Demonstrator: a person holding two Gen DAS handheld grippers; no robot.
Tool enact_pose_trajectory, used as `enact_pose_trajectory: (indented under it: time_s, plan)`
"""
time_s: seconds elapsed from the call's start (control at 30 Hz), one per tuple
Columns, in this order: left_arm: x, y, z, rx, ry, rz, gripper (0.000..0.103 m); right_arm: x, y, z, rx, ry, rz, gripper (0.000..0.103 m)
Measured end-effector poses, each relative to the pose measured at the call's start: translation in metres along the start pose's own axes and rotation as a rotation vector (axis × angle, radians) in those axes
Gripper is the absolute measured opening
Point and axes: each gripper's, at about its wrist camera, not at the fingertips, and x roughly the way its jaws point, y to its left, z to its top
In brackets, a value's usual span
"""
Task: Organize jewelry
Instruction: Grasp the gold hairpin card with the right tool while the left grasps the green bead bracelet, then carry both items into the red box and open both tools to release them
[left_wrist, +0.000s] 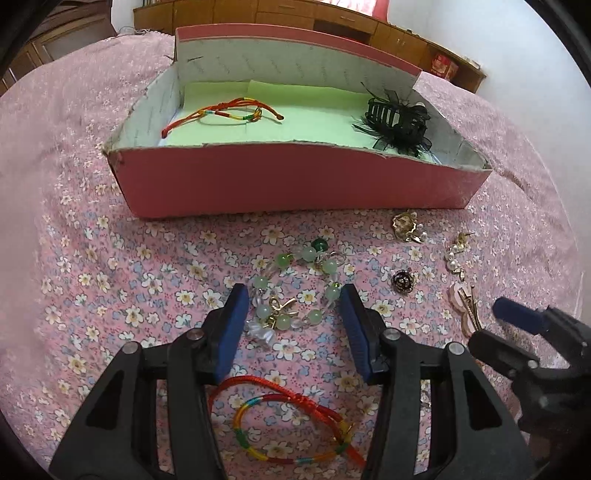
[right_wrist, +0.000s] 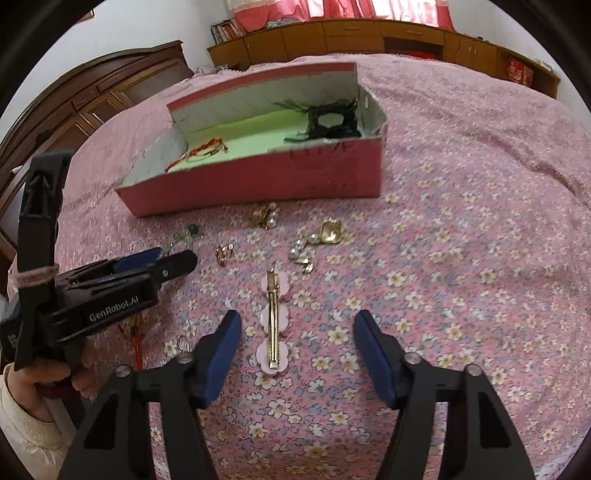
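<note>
Fingers wide on my left gripper (left_wrist: 293, 310), straddling the beaded bracelet (left_wrist: 295, 288) on the bedspread (left_wrist: 110, 295) — I'd drop low and pinch beads, not the charm. Right gripper (right_wrist: 295, 343) gapes too, hair clip (right_wrist: 273, 321) between, box (left_wrist: 295, 181) at twelve o'clock.

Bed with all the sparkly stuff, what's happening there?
Someone is tidying jewelry into a pink box on the bed. A colourful cord bracelet and a black hair clip are already inside. The left tool is open around a green bead bracelet, not gripping it yet. The right tool is open over a pink hair clip. Earrings wait nearby.
</note>
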Motion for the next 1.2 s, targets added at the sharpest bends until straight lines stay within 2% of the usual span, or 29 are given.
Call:
enact_pose_trajectory:
  time_s: [0.07, 0.13, 0.2, 0.33, 0.4, 0.47, 0.73, 0.97, 1.2]
  plan:
    - [-0.001, -0.003, -0.002, 0.010, -0.006, 0.010, 0.043, 0.003, 0.000, -0.002, -0.001, 0.011, -0.007, 0.056]
    - [-0.002, -0.006, -0.003, 0.022, -0.013, 0.022, 0.042, 0.004, 0.000, -0.003, -0.007, 0.015, -0.006, 0.055]
    - [-0.006, -0.005, -0.007, 0.024, -0.020, 0.021, 0.035, 0.006, 0.001, -0.003, -0.008, 0.018, -0.004, 0.054]
    - [-0.010, -0.004, -0.010, 0.027, -0.031, 0.019, 0.030, 0.010, -0.001, -0.006, -0.003, 0.022, -0.008, 0.050]
    - [-0.013, -0.003, -0.010, 0.024, -0.037, 0.014, 0.026, 0.009, -0.001, -0.006, -0.006, 0.017, 0.000, 0.040]
    - [-0.017, -0.001, -0.012, 0.020, -0.043, 0.011, 0.024, 0.007, 0.001, -0.006, -0.015, 0.014, 0.015, 0.022]
    - [-0.042, 0.007, -0.021, 0.006, -0.071, -0.016, 0.022, 0.000, 0.003, -0.009, -0.002, -0.010, 0.070, 0.020]
    - [-0.073, 0.013, -0.026, -0.009, -0.121, -0.024, 0.022, -0.018, 0.002, -0.008, 0.011, -0.079, 0.116, 0.020]
    - [-0.090, 0.008, -0.011, -0.008, -0.187, -0.019, 0.022, -0.036, 0.004, -0.005, 0.017, -0.147, 0.138, 0.020]
